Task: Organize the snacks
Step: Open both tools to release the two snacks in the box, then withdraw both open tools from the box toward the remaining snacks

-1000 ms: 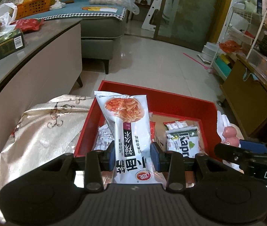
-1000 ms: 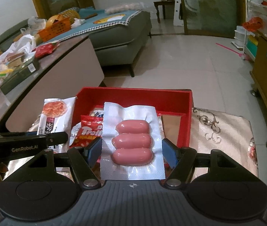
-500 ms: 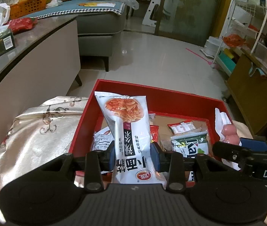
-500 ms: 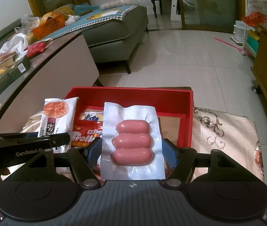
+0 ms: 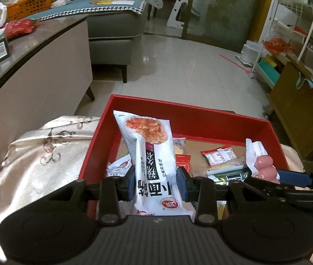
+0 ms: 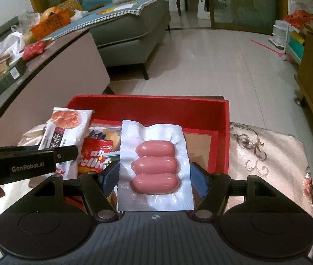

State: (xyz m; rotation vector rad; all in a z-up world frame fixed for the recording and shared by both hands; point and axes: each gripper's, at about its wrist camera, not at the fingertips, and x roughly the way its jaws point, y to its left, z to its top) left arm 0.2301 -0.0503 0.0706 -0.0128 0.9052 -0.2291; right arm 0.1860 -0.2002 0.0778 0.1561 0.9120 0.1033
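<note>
Box [image 5: 185, 119]: matt red card, brown liner. Noodle pack [image 5: 154, 152] and sausage pack [image 6: 156, 167]: glossy plastic film. Cloth [image 5: 37, 154] at 9 o'clock: shiny embroidered satin.

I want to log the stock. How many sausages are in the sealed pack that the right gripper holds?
3. They lie side by side in the sausage pack, one above the other between the fingers of the right gripper, over the red box. None seems hidden.
</note>
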